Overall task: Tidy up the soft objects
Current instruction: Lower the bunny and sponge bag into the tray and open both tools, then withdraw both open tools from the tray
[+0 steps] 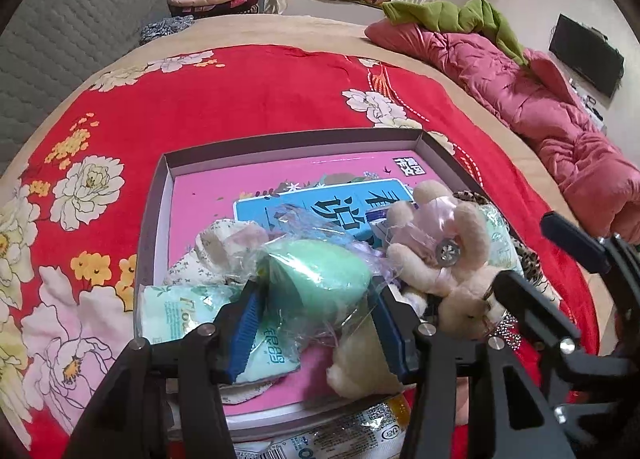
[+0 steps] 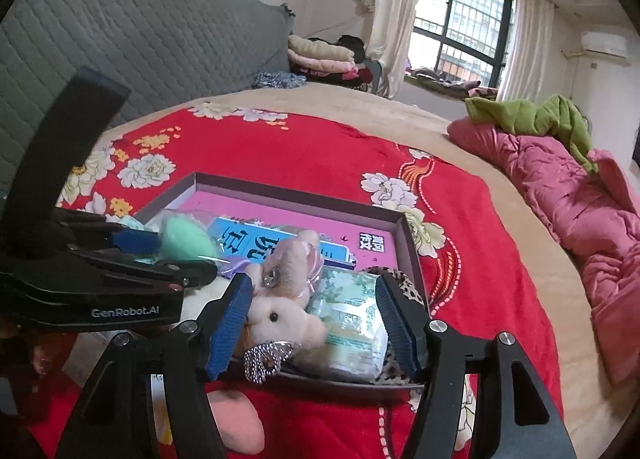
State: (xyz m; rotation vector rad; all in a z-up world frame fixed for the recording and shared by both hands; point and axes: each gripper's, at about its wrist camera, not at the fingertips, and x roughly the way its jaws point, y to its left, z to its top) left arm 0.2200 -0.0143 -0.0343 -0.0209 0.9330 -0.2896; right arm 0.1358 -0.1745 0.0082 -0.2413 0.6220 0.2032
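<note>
Left gripper (image 1: 316, 319): blue pads clamped on a green sponge (image 1: 320, 275) sealed in a clear crinkled wrapper, held over the near half of the shallow box (image 1: 280, 143). Right gripper (image 2: 316, 323): jaws apart, straddling but not pressing a cream plush rabbit (image 2: 280, 315) and, at its 3 o'clock, a pale tissue pack (image 2: 352, 323); both lie inside the box.

Another tissue pack (image 1: 176, 311) lies at 9 o'clock of the sponge, a plush toy (image 1: 436, 243) at 2 o'clock. The box rests on a red flowered blanket (image 1: 240, 99).

Risks, as judged: the slick wrapper may slip between the pads or snag the rabbit's beaded chain (image 2: 264, 359); the two grippers stand close and could collide; crowding may push items over the low near rim.
</note>
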